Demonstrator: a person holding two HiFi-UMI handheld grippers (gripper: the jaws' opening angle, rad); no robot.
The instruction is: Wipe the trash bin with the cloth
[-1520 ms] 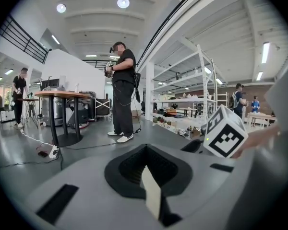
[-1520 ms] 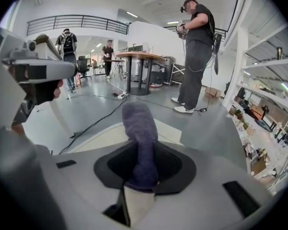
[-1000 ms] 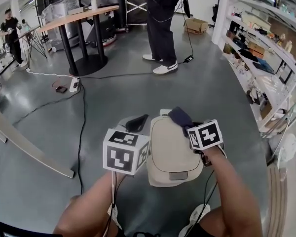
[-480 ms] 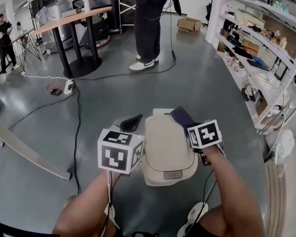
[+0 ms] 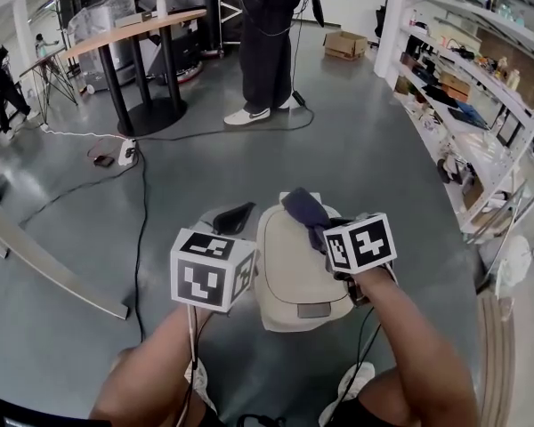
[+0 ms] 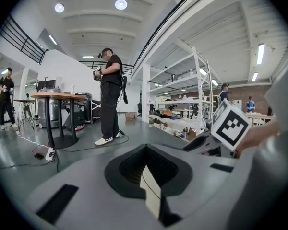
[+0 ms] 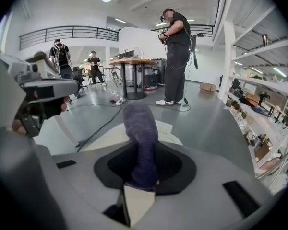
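The beige trash bin [image 5: 295, 283] stands on the floor just below me, with its lid closed. A dark purple cloth [image 5: 304, 213] lies over the lid's far right part, and my right gripper [image 5: 327, 238] is shut on it. In the right gripper view the cloth [image 7: 140, 138] sticks up out of the jaws, with the bin lid [image 7: 169, 131] beyond it. My left gripper [image 5: 234, 219] hovers beside the bin's left edge. Its jaws are shut with nothing between them, as the left gripper view [image 6: 151, 195] shows.
A person in dark trousers [image 5: 269, 43] stands a few steps beyond the bin. A round-top table [image 5: 133, 25] stands far left, and cables [image 5: 144, 203] run across the grey floor. Shelving [image 5: 481, 105] lines the right side. A pale beam [image 5: 44, 261] lies at left.
My right gripper has dragged the cloth a little leftward across the bin lid. The left gripper stays beside the bin. The standing person has shifted slightly.
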